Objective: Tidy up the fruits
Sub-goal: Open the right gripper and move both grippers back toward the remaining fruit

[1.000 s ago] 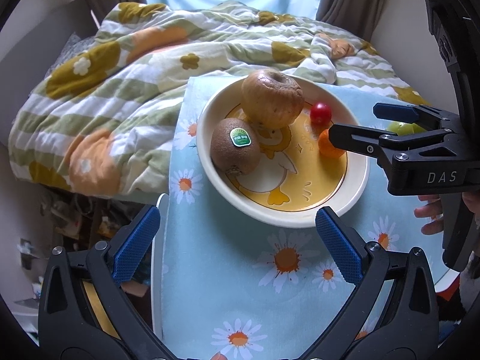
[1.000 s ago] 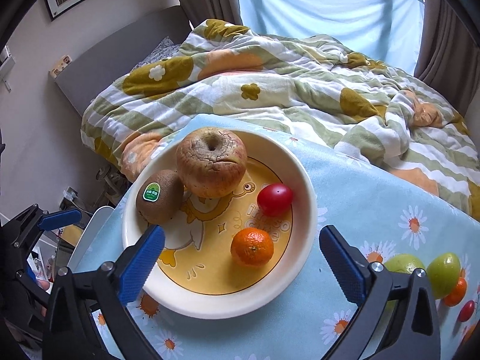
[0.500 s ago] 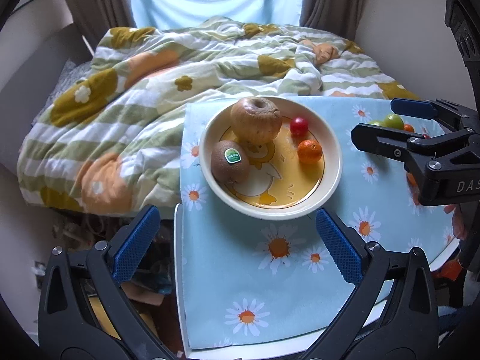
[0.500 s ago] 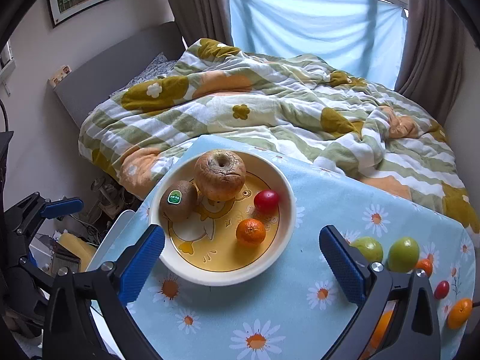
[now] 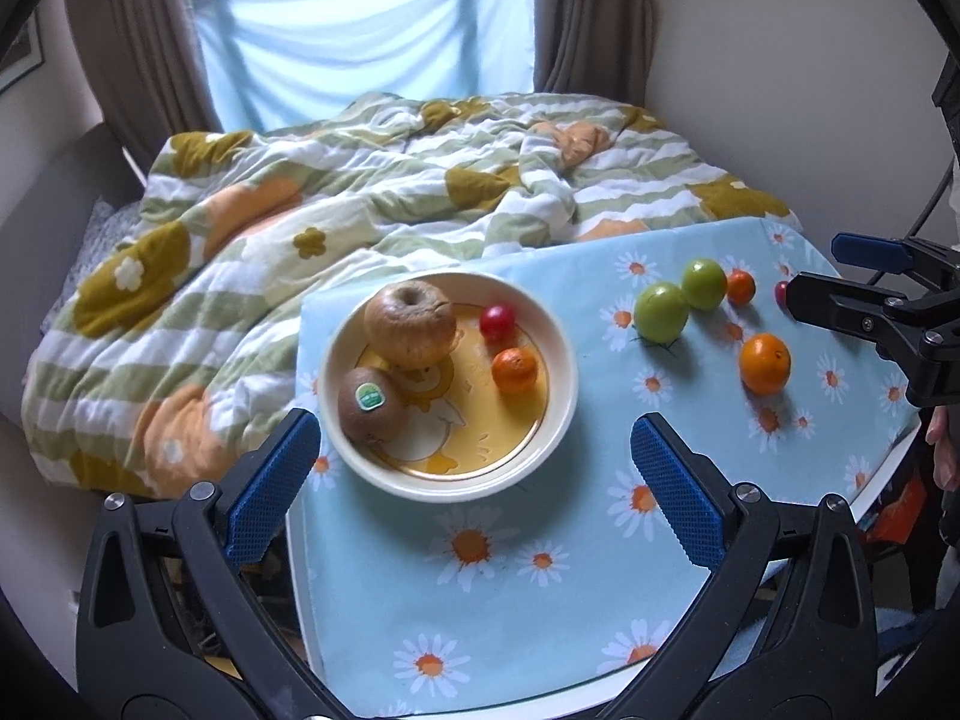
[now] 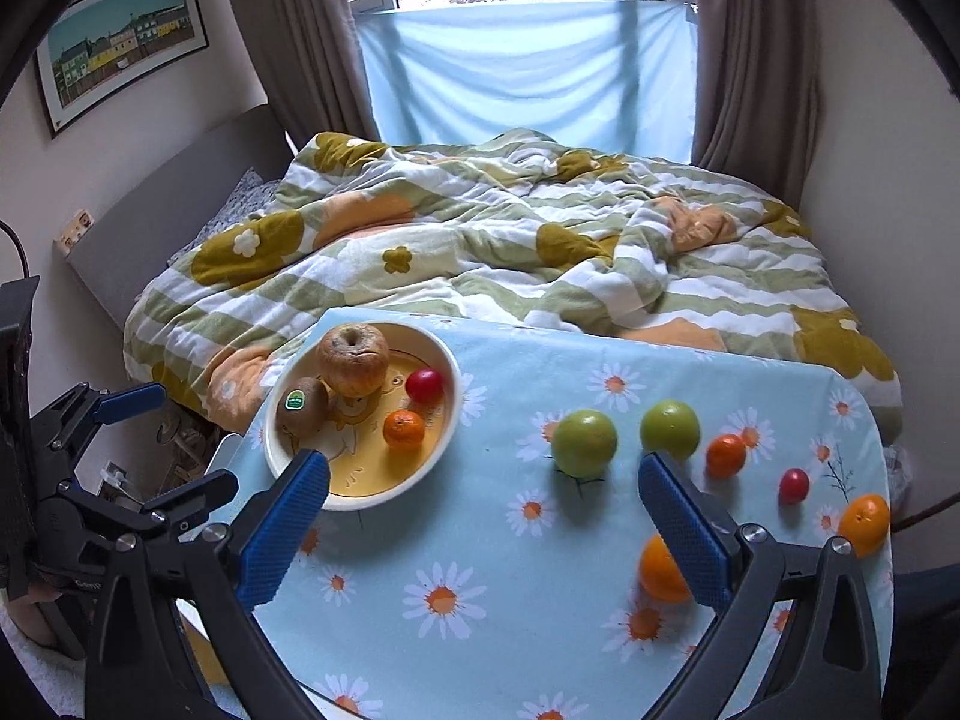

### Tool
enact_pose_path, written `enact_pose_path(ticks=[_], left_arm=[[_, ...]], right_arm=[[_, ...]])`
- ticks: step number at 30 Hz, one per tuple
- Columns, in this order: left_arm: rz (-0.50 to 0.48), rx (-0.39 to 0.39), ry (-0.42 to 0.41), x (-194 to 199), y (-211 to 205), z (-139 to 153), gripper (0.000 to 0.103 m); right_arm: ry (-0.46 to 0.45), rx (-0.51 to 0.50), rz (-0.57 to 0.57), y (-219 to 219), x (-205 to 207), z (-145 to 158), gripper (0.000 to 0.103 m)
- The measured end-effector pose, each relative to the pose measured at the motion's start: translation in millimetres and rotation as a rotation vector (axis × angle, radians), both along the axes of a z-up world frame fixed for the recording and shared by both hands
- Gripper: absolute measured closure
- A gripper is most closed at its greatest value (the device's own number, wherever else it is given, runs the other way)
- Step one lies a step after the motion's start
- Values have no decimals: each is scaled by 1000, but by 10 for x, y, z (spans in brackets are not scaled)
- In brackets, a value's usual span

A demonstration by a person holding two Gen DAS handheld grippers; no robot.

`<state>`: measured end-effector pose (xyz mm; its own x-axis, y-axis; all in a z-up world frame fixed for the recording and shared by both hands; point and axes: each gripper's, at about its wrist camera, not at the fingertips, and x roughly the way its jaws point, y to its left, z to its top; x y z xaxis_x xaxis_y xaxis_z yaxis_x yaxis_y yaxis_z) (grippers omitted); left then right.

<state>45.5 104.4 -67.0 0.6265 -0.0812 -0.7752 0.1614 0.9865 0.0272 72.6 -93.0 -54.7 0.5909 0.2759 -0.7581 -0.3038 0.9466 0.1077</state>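
A cream plate (image 5: 558,402) (image 6: 451,420) with a yellow duck print holds a wrinkled brown apple (image 5: 411,324) (image 6: 353,358), a kiwi (image 5: 371,405) (image 6: 301,407), a red cherry tomato (image 5: 497,321) (image 6: 425,385) and a small orange (image 5: 514,369) (image 6: 404,429). Right of it on the daisy cloth lie two green fruits (image 5: 661,312) (image 6: 584,443) (image 6: 669,429), small oranges (image 5: 764,362) (image 6: 725,455) and a cherry tomato (image 6: 793,485). My left gripper (image 5: 474,492) is open and empty, near the plate's front. My right gripper (image 6: 483,525) is open and empty above the cloth.
The table (image 5: 480,600) wears a light blue daisy cloth and stands against a bed with a striped flower quilt (image 5: 300,228). Two larger oranges (image 6: 864,525) (image 6: 663,570) lie near the right edge. A wall is on the right, curtains and a window behind.
Both grippers have pulled back and up from the plate. The plate looks smaller and the loose fruits on the right have come into view. Both stay open.
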Motion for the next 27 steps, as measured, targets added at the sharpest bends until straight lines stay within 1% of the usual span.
enact_pose_path(ticks=[2,6,9,14,21,27], left_arm=[[-7,-11,-8,22,-167,18,0],[-3,-37,8,84,-559,-4,0],[-15,-49,24,133,-891,-47,0],[-18,-73,35,206,-1389,-142,0],[-30,-70,81,339,-2004,-418,0],[-17,-63,123,460,-2415,-751,0]], right_arm=[[-12,-18,-16,-181,-36,26,0],[-15,-50,-26,-573,-56,44,0],[-7,-58,-25,-894,-28,28,0],[-19,-85,-44,-1392,6,-56,0],[-33,-111,2,-1962,94,-288,0],[-10,-177,72,-2348,268,-571,0]])
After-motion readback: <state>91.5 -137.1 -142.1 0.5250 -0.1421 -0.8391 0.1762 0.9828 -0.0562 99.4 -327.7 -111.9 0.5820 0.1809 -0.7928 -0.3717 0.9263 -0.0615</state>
